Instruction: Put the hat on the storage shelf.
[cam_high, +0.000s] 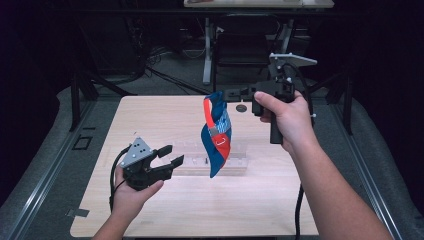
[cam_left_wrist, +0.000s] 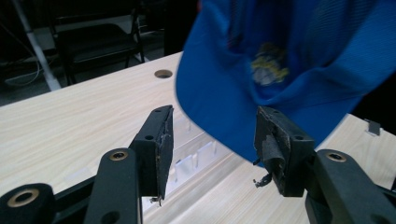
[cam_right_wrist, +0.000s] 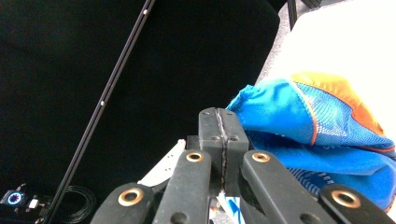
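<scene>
Right claw (cam_high: 231, 93) pinches blue cap (cam_high: 216, 132); left claw (cam_high: 171, 156) open.

My high view sits above my side of the worktop (cam_high: 165, 210), looking forward and down across its whole pale surface to the dark room beyond. My forearms enter from the bottom edge. The left gripper view rides low, just over the worktop, looking along its own jaws across the wood toward the round hole (cam_left_wrist: 163, 73) near the far edge; the blue cap (cam_left_wrist: 280, 60) hangs very close before the lens. The right gripper view is turned sideways, facing mostly dark surroundings, with the cap right beside its jaws. All three views share the cap; the high view and left gripper view also share the hole.
</scene>
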